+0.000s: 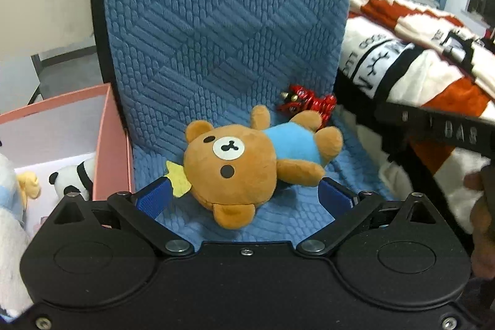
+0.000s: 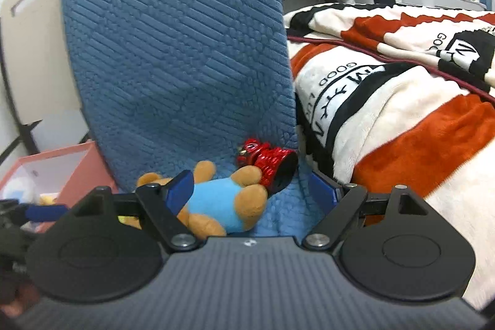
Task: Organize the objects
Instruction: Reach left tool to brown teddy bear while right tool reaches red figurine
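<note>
A brown plush bear point(image 1: 232, 172) in a light blue shirt lies on its side on the blue quilted chair seat point(image 1: 278, 215). Behind its legs sits a small shiny red toy point(image 1: 306, 102), against the chair back. My left gripper point(image 1: 244, 196) is open and low over the seat. The bear's head lies between its blue pads, with a gap on each side. My right gripper point(image 2: 250, 190) is open too, and hovers over the bear's body and legs point(image 2: 216, 200). The red toy point(image 2: 266, 160) lies just beyond its fingertips.
A pink box point(image 1: 111, 144) stands left of the chair and holds a panda plush point(image 1: 74, 178) and other soft toys. A bed with a red, white and black blanket point(image 2: 402, 113) lies right of the chair. The tall blue chair back point(image 2: 173, 51) rises behind the toys.
</note>
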### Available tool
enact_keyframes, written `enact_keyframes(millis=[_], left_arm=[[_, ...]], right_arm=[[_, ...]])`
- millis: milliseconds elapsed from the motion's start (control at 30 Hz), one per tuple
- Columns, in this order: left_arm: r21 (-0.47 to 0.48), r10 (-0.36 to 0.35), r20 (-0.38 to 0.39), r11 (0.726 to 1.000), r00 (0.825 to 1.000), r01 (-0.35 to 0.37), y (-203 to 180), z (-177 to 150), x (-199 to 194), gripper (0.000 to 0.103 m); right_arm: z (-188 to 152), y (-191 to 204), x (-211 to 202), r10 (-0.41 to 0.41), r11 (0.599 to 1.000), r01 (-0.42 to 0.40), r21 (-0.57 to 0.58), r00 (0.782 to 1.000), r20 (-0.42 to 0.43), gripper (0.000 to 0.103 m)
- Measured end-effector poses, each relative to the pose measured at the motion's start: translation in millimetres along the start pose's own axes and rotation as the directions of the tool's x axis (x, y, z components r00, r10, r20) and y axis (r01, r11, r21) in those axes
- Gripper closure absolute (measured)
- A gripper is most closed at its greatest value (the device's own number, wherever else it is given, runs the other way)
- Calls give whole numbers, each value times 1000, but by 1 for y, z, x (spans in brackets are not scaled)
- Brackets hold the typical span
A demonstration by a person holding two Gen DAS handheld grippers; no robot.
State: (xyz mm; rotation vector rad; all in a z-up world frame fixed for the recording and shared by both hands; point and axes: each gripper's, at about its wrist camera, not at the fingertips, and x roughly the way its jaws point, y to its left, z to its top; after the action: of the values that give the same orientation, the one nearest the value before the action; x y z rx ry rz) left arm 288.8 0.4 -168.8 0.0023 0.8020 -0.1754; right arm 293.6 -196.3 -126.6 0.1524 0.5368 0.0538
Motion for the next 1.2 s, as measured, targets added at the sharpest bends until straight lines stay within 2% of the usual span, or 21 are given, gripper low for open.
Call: enact_keyframes(millis=[200,433,600,833,1000,1200], left_arm=[[-33,-11,-35,999,999,10,7,8,24,2],[-50,8,-76,999,997,-12,15,22,54,2],[-99,8,-107,995,994,-19,24,29,70,2],[-148,25,-182,988,983,-52,31,29,94,2],[-190,-5,-228,981,974,-40,36,29,106,2],[-217,-23,-254,976,967,-34,41,26,115,2]], right_arm=[[14,-6,46,-18,1000,18,-18,1000,-25,20],[26,4,105,-19,993,11,-114,997,-72,21],[29,14,140,-9,983,-10,-185,994,-105,21],[31,34,170,-16,960,-27,-279,989,-149,21],[28,48,186,-71,938,5,-347,982,-177,21],[19,63,204,-169,888,64,-455,966,-196,21]])
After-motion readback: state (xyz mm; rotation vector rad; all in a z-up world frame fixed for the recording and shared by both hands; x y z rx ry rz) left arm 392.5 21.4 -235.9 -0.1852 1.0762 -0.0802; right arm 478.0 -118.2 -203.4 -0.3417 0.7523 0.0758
